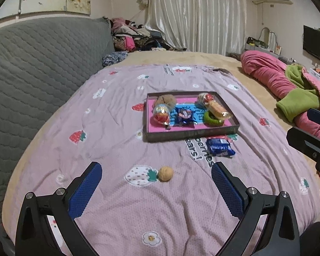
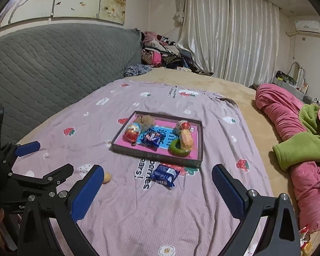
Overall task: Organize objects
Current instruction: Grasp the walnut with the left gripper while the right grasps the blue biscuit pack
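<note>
Landmark: the tray (image 1: pixel 189 135), shallow box w/ pink liner, sitting on the bed's strawberry-print blanket (image 1: pixel 117 111).

Both hand-held grippers are wide open, holding nothing. Left hand-held gripper (image 1: pixel 156 181) hovers near side of the tray, w/ the walnut (image 1: pixel 165 173) lying between its fingers' line of sight, loose on the blanket, well short of the tray. Right hand-held gripper (image 2: pixel 157 183) also hovers near side of the tray, aimed roughly at the blue snack packet (image 2: pixel 165 175), which lies just outside the tray's near wall.

Step in hand, prob.: pick the two strays, drop them in the tray. Doing it well: come down on the walnut straight from above and close slow, since it's round and will roll on soft fabric. Take the packet across its short width; the wrapper looks slippery and crushable. Lift clear of the tray wall before releasing.

Count: 1 walnut, 1 blue packet outside the tray. Inside: 1 blue packet, 2 foil-wrapped eggs, 1 green ring, 1 yellowish wrapped snack, 1 brown plush item.
</note>
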